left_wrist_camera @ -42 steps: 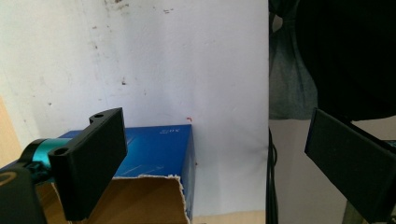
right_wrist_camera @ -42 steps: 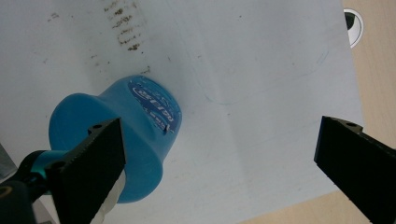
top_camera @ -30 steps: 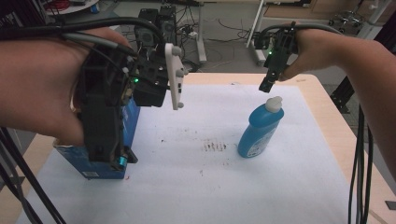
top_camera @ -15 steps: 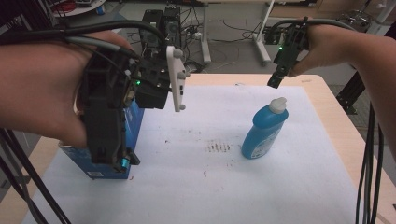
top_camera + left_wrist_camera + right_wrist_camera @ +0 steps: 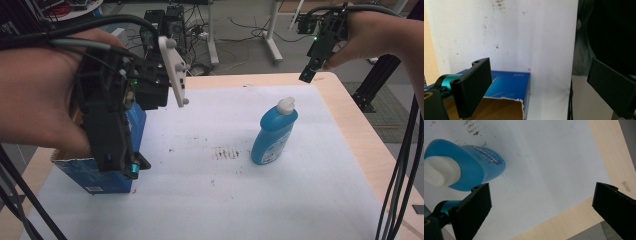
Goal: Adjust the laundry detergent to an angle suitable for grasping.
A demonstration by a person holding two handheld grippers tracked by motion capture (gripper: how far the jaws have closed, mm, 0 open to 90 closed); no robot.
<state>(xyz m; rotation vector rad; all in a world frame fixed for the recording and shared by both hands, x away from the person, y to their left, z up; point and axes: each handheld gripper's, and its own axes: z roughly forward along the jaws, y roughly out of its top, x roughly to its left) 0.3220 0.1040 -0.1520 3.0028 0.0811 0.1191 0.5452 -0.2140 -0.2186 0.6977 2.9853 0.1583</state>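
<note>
A blue bottle (image 5: pixel 274 132) with a white cap (image 5: pixel 286 104) stands upright on the white sheet, right of centre. My right gripper (image 5: pixel 306 75) hangs above and behind it, near the table's far edge. In the right gripper view its jaws stand wide apart, with the blue bottle (image 5: pixel 474 165) below at the upper left and nothing between them. A blue carton (image 5: pixel 100 177) with a torn open top stands at the sheet's left. My left gripper (image 5: pixel 122 165) is open just above the blue carton (image 5: pixel 509 83), and one jaw is over the carton's opening.
The white sheet (image 5: pixel 215 205) covers most of the wooden table (image 5: pixel 350 107). Brown stains (image 5: pixel 227 152) mark the sheet's middle. Cables trail from both grippers, down the left and right sides. Desk legs and equipment stand on the floor beyond the far edge.
My right gripper has risen and drawn away from the bottle's cap, toward the far right. My left gripper has stayed over the carton.
</note>
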